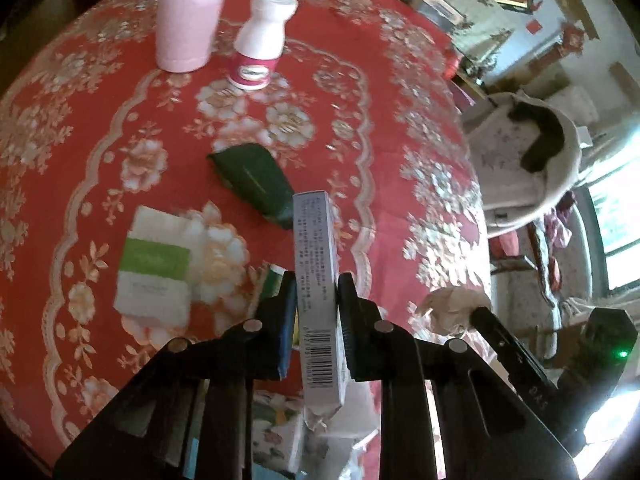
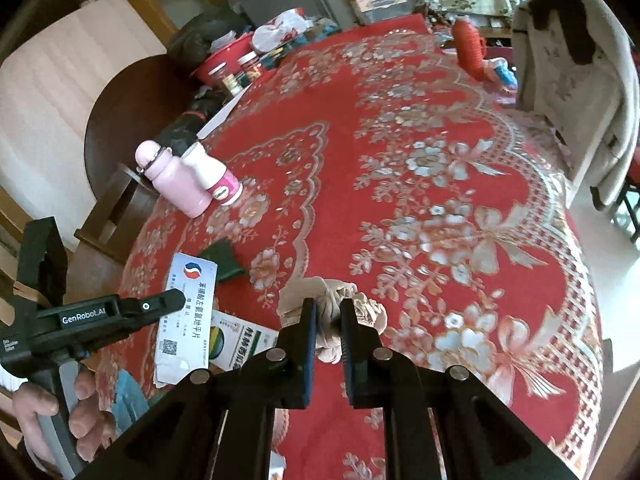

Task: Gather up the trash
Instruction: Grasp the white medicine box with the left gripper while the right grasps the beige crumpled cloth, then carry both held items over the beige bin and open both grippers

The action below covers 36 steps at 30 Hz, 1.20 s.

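Left wrist view: your left gripper [image 1: 318, 300] pinches the long white cardboard box [image 1: 318, 280]; your right gripper [image 2: 328, 320] squeezes the crumpled beige paper ball [image 2: 330, 306]. Tilt, and the box may slip.

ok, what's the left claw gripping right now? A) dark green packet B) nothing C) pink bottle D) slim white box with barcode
D: the left claw is shut on the slim white box, barcode side up, while the dark green packet lies on the red tablecloth.

Red floral table [image 2: 400, 128] bears bottles [image 1: 188, 20], green packet [image 1: 252, 178]
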Each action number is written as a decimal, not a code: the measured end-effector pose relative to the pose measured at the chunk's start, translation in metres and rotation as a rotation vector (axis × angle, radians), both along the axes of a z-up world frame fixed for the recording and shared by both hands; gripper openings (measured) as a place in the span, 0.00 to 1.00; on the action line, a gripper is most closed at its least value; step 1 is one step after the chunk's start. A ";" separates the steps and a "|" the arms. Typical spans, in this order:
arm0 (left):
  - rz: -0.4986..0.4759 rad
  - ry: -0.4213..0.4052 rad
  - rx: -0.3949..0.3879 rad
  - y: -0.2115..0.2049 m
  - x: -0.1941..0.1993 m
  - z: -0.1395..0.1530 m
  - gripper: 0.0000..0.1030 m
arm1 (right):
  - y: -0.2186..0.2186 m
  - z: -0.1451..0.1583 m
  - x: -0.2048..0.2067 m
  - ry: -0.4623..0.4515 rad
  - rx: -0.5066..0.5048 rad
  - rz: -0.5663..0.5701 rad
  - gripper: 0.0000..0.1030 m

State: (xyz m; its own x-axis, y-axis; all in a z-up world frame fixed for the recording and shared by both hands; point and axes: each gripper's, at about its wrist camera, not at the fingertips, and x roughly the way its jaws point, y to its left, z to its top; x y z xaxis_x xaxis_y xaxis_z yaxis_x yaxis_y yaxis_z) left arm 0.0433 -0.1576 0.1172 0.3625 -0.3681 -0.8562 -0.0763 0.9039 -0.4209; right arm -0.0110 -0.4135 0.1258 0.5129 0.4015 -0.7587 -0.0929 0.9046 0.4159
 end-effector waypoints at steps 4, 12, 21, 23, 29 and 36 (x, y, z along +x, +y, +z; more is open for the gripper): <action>-0.056 -0.026 -0.006 -0.023 -0.010 0.012 0.17 | -0.016 0.007 -0.016 -0.017 -0.008 -0.029 0.10; -0.216 -0.096 -0.007 -0.096 -0.033 0.041 0.17 | -0.069 0.015 -0.054 -0.023 -0.009 -0.140 0.10; -0.397 -0.106 -0.007 -0.196 -0.071 0.044 0.17 | -0.155 0.018 -0.115 -0.011 -0.021 -0.300 0.10; -0.435 -0.106 -0.009 -0.220 -0.078 0.043 0.17 | -0.174 0.018 -0.129 -0.003 -0.028 -0.336 0.10; -0.535 -0.100 0.001 -0.284 -0.100 0.037 0.17 | -0.226 0.016 -0.166 0.016 -0.063 -0.425 0.10; -0.622 -0.081 0.006 -0.342 -0.123 0.023 0.17 | -0.275 0.010 -0.200 0.050 -0.093 -0.502 0.10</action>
State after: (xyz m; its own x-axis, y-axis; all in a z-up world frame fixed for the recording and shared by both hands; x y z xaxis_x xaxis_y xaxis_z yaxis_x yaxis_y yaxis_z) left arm -0.0793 -0.4994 0.1407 0.1457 -0.5268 -0.8374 0.4972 0.7708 -0.3983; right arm -0.2113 -0.6881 0.1362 0.5871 0.0451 -0.8083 0.3805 0.8659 0.3247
